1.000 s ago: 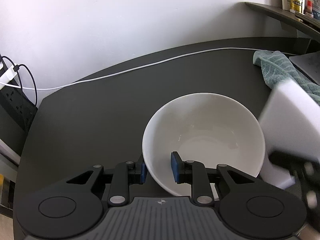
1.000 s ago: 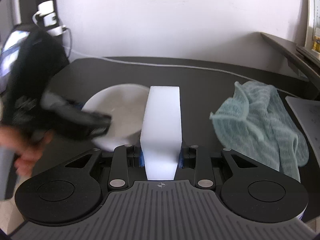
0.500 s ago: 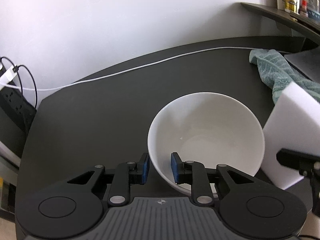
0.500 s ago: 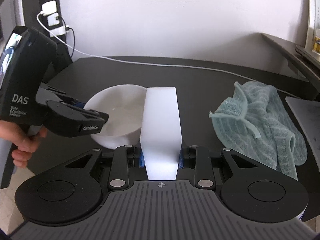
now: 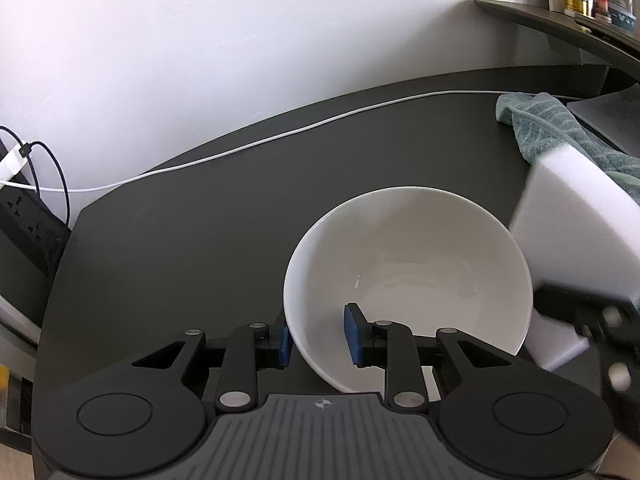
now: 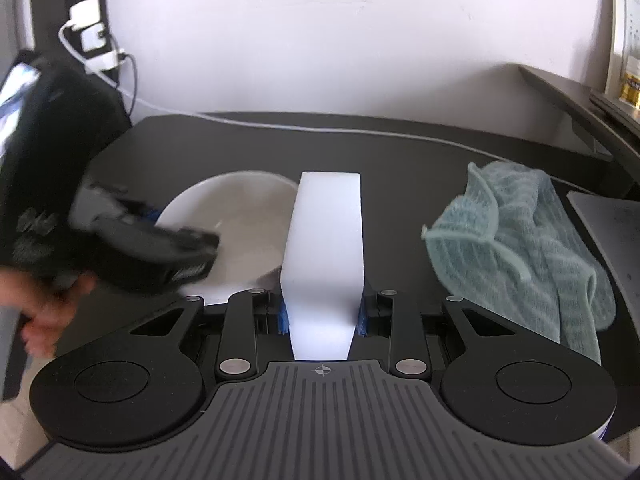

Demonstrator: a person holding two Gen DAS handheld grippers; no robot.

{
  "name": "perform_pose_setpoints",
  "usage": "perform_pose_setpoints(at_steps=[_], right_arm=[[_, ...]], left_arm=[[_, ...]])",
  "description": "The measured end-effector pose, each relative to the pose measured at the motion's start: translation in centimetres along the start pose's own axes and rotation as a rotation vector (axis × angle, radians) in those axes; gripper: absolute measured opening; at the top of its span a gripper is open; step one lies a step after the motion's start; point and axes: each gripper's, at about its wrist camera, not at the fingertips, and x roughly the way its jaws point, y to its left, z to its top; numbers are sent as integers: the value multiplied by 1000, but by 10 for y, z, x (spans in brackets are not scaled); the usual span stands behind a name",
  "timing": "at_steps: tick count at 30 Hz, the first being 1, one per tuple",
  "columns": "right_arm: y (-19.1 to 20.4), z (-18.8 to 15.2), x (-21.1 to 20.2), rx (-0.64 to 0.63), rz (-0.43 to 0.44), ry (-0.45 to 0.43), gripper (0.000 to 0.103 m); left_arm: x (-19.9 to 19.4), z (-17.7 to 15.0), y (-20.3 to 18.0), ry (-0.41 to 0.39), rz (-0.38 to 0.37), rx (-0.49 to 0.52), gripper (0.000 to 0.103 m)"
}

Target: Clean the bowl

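The bowl [image 5: 408, 264] is plain white and glossy, on a matt dark grey table [image 5: 192, 248]. The sponge block [image 6: 324, 248] is pure white. At three o'clock from it lies a cloth [image 6: 520, 248], pale teal with ribbed stripes. The gripper pads [image 5: 354, 340] are blue. A white cable [image 5: 280, 138] crosses the table.

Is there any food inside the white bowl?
Empty: the bowl shows only bare white inside, with the left claw pinching its rim.
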Motion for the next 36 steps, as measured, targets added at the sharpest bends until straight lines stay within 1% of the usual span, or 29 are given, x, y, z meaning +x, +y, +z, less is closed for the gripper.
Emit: perform_pose_setpoints(at_steps=[6,9,12,16,17,19,20,22,24,27,29,31,34,36], right_arm=[[10,-11,-16,-23,67,0,31],[2,-3,-14,2,79,-21,31],[-11,14,0,4,51,-27,31],[-30,32,21,44,73,-12,31],[-32,33,23,45,79,-12,31],[-34,35,26,43,83,-10,31],[-34,35,26,40,87,-10,31],[-34,33,28,35,84,-10,31],[-33,28,29,42,76,-7,31],[-32,23,31,56,63,-7,31],[-31,19,29,65,51,-20,31],[-30,17,28,65,41,-20,31],[-22,13,21,26,27,-5,31],[-14,7,14,-11,21,1,31]], left_arm=[[0,0,-2,2,13,-7,26],[-2,2,-1,20,14,-39,23],[-1,6,1,28,10,-70,25],[1,16,4,2,14,-48,31],[2,19,6,-10,15,-33,32],[9,28,12,-33,12,9,32],[12,29,13,-36,7,23,31],[18,31,14,-32,-29,59,23],[16,29,11,-30,-29,68,20],[11,24,9,-12,-17,13,16],[6,19,8,10,-1,-40,16],[2,13,7,27,-4,-73,16],[-5,5,6,44,-14,-121,16],[-4,3,6,46,-8,-132,16]])
